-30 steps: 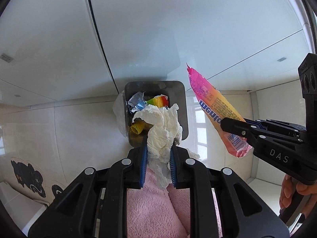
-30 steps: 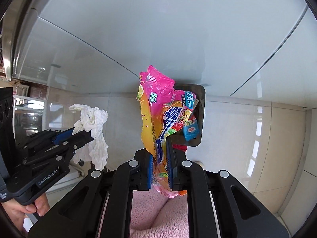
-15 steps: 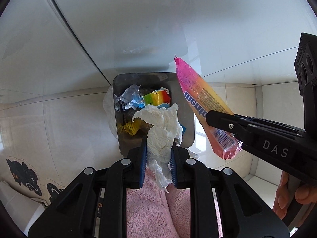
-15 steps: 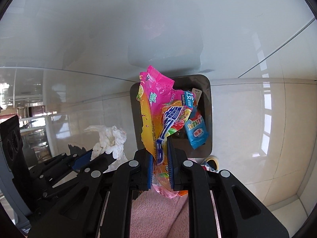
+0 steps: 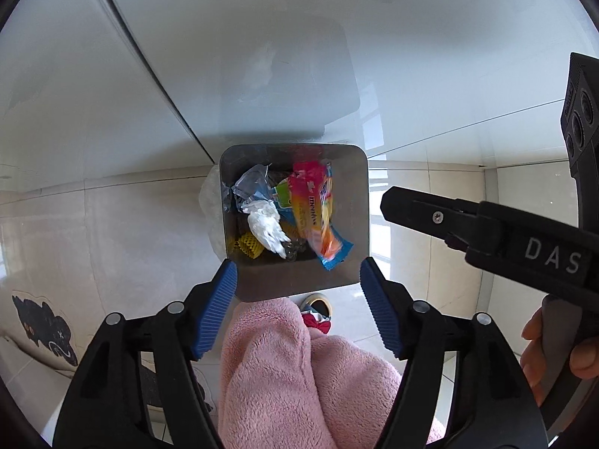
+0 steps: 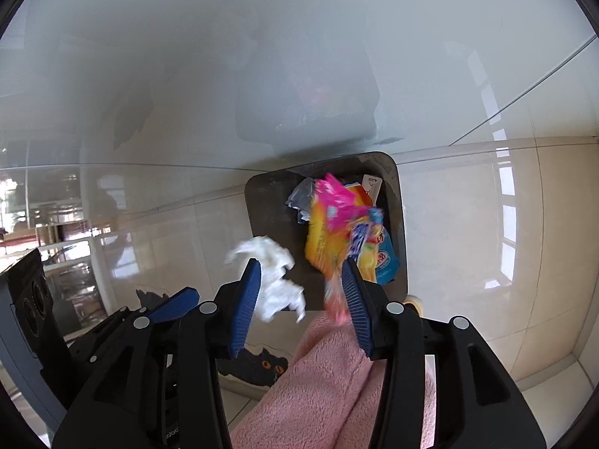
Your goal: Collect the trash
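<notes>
The tissue [image 5: 266, 231] and candy wrapper [image 5: 313, 209] have dropped into the bin [image 5: 359, 205] at twelve o'clock; the left gripper [image 5: 298, 287] and right gripper [image 6: 301, 283] have just been opening, fingers spread, pinching nothing.

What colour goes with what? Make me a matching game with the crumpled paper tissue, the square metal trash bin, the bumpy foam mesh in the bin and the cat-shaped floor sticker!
Things:
1. crumpled paper tissue
2. square metal trash bin
3. bumpy foam mesh
4. cat-shaped floor sticker

Colours:
a. black
b. yellow
c. silver-grey
d. white

Pairs: 1-d, 2-c, 3-b, 4-a
</notes>
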`<control>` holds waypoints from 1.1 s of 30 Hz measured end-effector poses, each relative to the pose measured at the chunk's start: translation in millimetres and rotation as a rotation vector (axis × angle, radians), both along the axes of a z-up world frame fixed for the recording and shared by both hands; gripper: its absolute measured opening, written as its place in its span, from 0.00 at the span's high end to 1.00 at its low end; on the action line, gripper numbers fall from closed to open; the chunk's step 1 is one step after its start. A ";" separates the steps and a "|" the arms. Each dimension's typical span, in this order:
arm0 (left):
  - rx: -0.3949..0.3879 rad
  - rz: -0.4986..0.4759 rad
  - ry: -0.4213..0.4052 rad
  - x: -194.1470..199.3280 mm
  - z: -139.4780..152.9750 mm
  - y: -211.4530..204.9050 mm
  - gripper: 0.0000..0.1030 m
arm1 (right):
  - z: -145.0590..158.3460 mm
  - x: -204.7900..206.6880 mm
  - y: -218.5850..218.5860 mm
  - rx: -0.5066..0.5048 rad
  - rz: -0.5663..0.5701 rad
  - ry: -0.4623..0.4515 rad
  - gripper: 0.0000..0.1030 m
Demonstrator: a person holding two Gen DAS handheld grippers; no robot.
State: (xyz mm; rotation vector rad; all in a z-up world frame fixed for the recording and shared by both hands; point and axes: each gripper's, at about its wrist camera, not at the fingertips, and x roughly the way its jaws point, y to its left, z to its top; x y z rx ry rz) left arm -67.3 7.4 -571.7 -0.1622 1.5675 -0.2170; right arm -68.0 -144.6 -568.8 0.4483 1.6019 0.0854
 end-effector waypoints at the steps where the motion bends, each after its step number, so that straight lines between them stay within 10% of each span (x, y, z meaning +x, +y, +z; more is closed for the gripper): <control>1: 0.002 0.003 0.001 0.2 1.2 0.1 0.29 | -0.2 -1.4 -1.8 0.003 -0.002 -0.004 0.44; 9: 0.039 0.015 -0.068 -13.2 51.8 7.7 0.08 | 39.0 -14.2 -8.1 -0.011 -0.010 -0.067 0.04; 33: 0.063 0.132 -0.535 -48.4 367.1 29.9 0.08 | 346.4 -53.8 -24.1 -0.364 0.187 -0.497 0.03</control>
